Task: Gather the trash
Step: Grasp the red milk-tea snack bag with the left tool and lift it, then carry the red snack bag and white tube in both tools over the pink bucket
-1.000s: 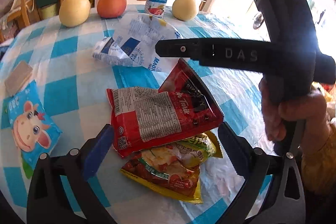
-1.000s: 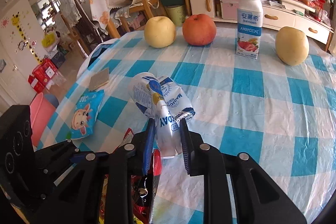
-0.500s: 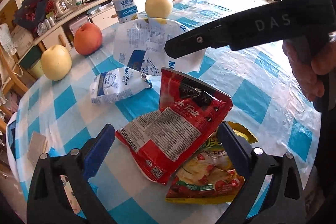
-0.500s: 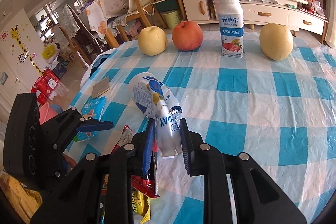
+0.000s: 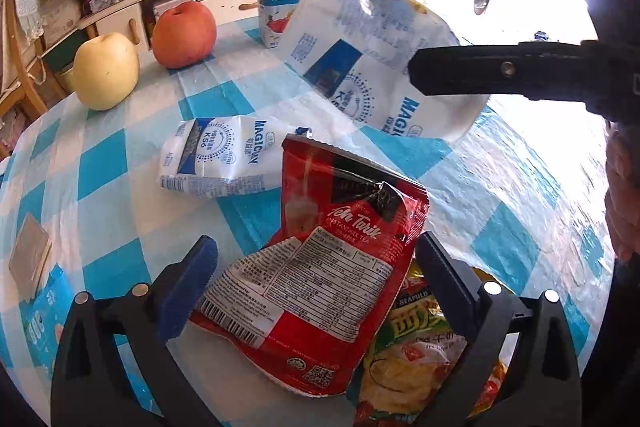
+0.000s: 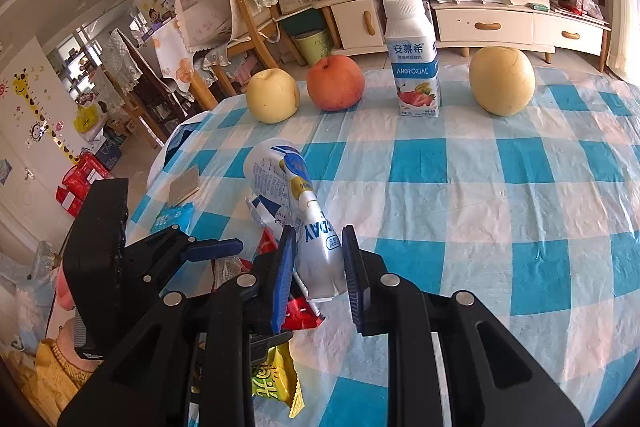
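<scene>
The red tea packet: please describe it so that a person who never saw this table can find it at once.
On the blue-and-white checked tablecloth, look at the near edge, where the open left gripper hovers. Between its fingers lies the red tea packet, resting partly on a yellow-green snack bag. It is the only red wrapper, with a white nutrition panel and a barcode; the wrappers beyond it are white and blue.

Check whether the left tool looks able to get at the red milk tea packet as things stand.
Probably yes. The left tool is open, its jaws standing either side of the red milk tea packet, which lies on top of the yellow snack bag with nothing over it. The right tool holds its white wrapper clear above.
</scene>
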Available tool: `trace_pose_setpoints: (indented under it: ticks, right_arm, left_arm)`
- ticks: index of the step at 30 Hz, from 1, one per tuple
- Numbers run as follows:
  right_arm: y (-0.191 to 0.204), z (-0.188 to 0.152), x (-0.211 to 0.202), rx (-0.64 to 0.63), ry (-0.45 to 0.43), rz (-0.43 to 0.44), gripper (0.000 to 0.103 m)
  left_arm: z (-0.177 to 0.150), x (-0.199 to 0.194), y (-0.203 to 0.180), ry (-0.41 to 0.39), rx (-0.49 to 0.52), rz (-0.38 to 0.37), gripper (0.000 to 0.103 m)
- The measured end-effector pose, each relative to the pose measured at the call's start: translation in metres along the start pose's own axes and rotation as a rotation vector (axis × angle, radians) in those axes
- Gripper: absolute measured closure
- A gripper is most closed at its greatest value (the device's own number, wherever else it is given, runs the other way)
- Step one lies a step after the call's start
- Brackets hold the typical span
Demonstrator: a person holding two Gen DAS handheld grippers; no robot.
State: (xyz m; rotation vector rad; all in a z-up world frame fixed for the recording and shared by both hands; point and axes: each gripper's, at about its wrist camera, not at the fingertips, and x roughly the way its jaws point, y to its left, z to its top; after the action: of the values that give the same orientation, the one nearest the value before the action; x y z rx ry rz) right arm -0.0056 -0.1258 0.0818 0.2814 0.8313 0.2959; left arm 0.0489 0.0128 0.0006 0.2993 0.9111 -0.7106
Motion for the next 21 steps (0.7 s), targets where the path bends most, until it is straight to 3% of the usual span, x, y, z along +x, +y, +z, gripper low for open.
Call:
trace_pose_setpoints:
  ticks: [6, 10, 14, 21]
  right_arm:
    - [-0.001, 0.001, -0.001, 0.011, -0.009, -0.003, 0.077]
    - [-0.002, 0.001, -0.002, 0.011, -0.009, -0.001, 0.077]
    - [0.0, 0.002, -0.001, 0.005, -0.005, 0.002, 0.077]
    - [0.008, 0.0, -0.003, -0.015, -0.019, 0.012, 0.077]
  left_arm:
    - [0.0, 0.001, -0.003, -0.004, -0.038, 0.078, 0.009]
    - [-0.003, -0.006, -0.002, -0.026, -0.067, 0.125, 0.026]
    - [-0.006, -0.012, 0.003, -0.051, -0.129, 0.119, 0.04]
    - [-0.016, -0.02, 0.005, -0.075, -0.211, 0.126, 0.047]
